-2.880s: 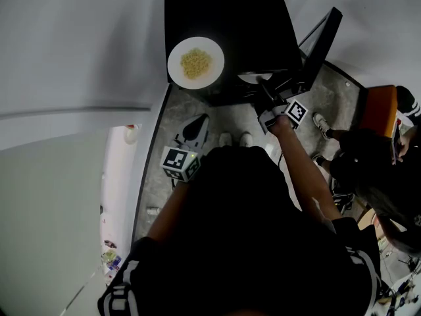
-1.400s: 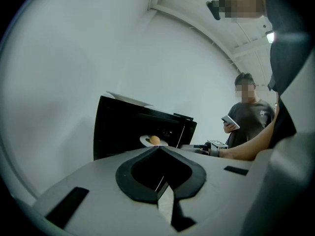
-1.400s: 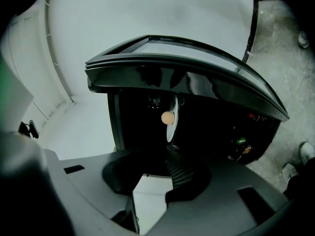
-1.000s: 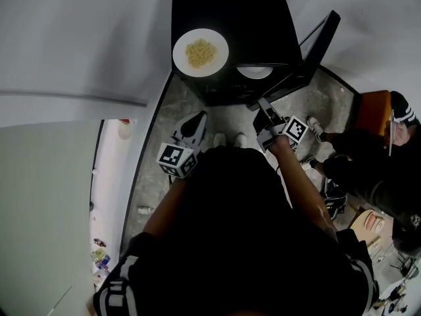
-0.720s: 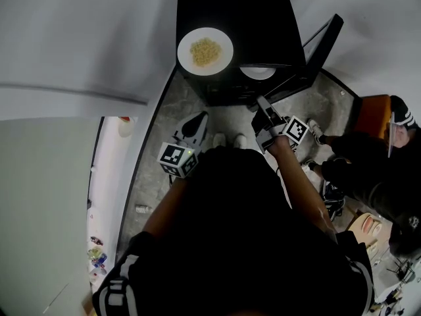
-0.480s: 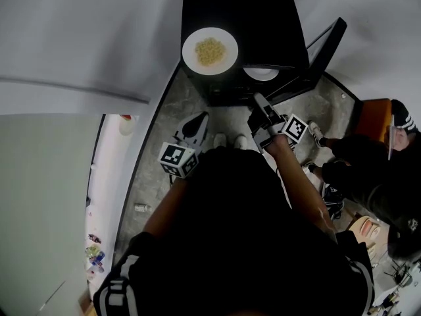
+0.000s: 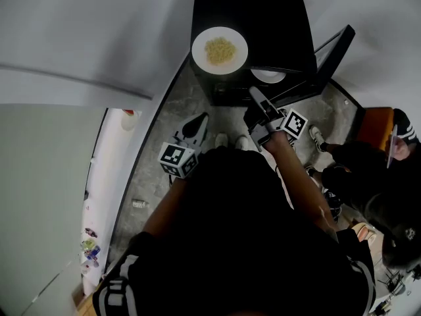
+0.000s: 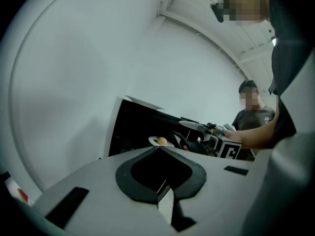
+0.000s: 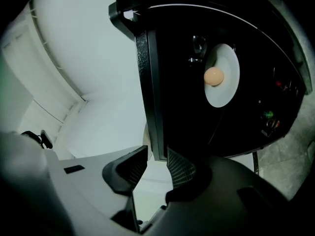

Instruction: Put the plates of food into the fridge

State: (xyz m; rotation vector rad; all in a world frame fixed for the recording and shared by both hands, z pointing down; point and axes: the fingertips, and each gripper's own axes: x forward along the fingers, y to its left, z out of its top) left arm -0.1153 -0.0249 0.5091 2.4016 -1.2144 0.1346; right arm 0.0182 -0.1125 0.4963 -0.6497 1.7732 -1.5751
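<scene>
Low at the left of the head view, the left gripper [image 7: 195,126] hangs over the grey floor, well short of the fridge [image 7: 263,12]. Its own view shows the two dark jaws brought together to a point with nothing between them.

Further right, on the fridge's flat black top, sits a white plate [image 7: 202,54] with a small heap of yellow food [image 7: 220,49] in its middle. This plate is not yet inside. It looks stiff, smooth and light, and probably slippery at the lip. The food seems loose, so the plate will want carrying level. The bare rim on the side nearest the person looks the best place to pinch, one jaw over the lip and one under, clear of the food.

Right of that, the right gripper [image 7: 254,95] is raised just in front of the fridge's open front. Its ribbed pads [image 9: 180,168] stand well apart and hold nothing; only the cabinet's front edge shows beyond the gap.

Inside the dark compartment a second white plate [image 9: 229,90] already rests, carrying one round tan piece [image 9: 213,76].

Rightmost, the door [image 7: 334,48] stands swung open, and a bystander [image 7: 375,176] waits beyond it.
</scene>
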